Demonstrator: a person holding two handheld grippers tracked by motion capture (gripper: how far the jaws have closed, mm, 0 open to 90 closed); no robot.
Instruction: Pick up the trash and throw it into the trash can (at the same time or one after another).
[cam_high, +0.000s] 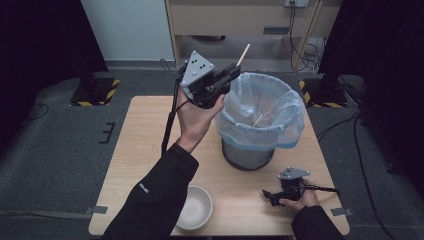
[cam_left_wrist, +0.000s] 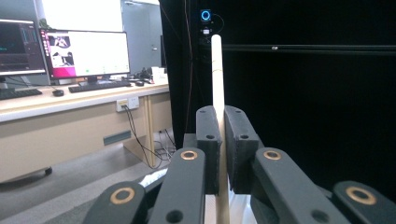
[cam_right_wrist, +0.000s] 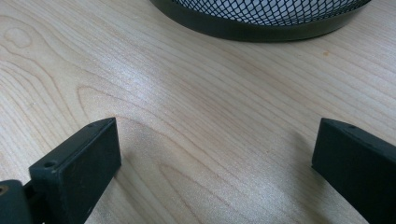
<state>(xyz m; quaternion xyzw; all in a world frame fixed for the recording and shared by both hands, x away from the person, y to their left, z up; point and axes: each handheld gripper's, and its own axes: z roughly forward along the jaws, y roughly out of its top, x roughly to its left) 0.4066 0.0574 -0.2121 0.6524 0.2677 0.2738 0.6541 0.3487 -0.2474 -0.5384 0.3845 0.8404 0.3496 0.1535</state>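
My left gripper is held up in the air beside the left rim of the bin, shut on a pale wooden stick that pokes up past its jaws. In the left gripper view the stick stands upright, pinched between the two pads of the left gripper. A mesh bin lined with a light blue bag stands on the table, with another stick lying inside it. My right gripper rests on the table in front of the bin, open and holding nothing. In its own view, the right gripper has bare wood between its jaws.
A white bowl sits near the table's front edge, left of centre. The wooden table has dark floor around it. The bin's black base lies just ahead of the right gripper. A desk with monitors stands beyond.
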